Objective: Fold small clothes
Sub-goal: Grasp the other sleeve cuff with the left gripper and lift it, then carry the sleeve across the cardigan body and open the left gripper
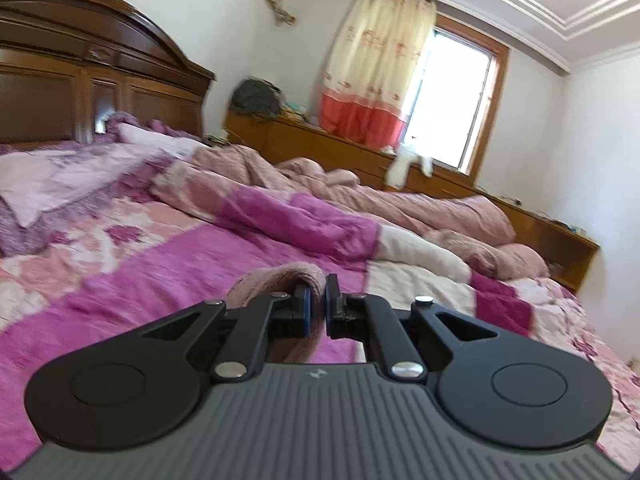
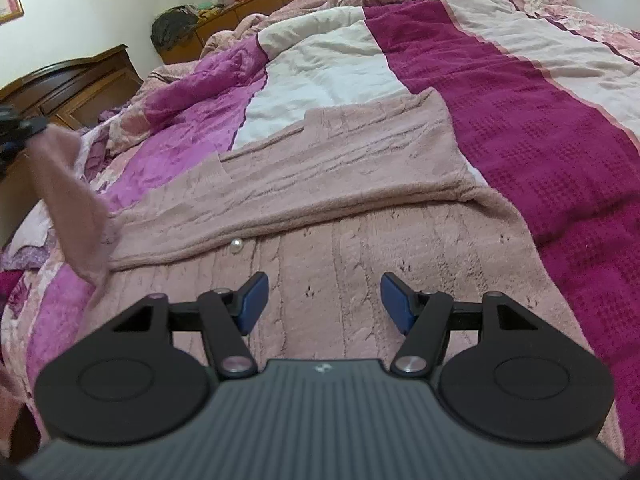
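The fuzzy pink knit sweater (image 2: 340, 200) lies flat on the bed. The left gripper (image 1: 316, 304) pinches its sleeve; the right gripper (image 2: 324, 300) hangs open.

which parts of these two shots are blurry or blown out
Left wrist view: the window is blown out white, the headboard and pillows smeared by motion blur. Right wrist view: evenly lit and sharp on the pink sweater, but its lifted sleeve at the left edge is blurred.
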`<state>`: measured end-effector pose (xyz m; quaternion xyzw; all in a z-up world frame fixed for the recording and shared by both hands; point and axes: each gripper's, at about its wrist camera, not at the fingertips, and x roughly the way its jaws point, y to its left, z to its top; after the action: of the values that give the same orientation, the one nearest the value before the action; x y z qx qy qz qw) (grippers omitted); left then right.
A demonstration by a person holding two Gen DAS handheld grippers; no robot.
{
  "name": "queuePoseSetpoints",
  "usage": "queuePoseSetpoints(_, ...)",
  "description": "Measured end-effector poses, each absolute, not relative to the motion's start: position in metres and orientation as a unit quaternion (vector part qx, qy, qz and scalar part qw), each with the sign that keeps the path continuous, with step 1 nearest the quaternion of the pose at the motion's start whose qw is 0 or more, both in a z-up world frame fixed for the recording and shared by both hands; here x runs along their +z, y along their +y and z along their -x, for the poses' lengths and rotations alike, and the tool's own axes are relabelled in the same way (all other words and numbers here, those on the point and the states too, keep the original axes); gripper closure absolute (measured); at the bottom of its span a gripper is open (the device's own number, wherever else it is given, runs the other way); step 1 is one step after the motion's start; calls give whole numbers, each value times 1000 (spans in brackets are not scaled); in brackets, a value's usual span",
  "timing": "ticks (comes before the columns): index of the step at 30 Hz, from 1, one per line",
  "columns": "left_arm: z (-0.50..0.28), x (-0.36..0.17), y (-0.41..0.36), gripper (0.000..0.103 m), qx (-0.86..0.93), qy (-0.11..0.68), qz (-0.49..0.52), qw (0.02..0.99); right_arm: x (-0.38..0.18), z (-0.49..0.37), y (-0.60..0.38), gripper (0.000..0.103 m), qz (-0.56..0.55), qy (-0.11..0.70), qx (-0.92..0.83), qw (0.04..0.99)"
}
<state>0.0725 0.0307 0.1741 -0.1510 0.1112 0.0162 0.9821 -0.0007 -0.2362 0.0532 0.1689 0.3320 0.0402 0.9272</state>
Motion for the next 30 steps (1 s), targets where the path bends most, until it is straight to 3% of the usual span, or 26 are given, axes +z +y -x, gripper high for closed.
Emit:
queuePoseSetpoints(13, -122, 97, -89, 96, -75, 240, 77, 965, 44, -1, -257, 37, -171, 341, 20, 924)
queuePoseSetpoints(24, -143, 37, -108, 95, -96, 335, 40, 936, 31, -1, -266, 37, -190, 353, 17, 916)
queuePoseSetpoints(26, -143, 38, -108, 90, -92, 340, 43, 935, 31, -1, -266, 37, -192, 352, 17, 916)
queuePoseSetpoints(30, -141, 43, -108, 58, -100, 354, 47, 929, 30, -1, -267, 37, -192, 352, 17, 916)
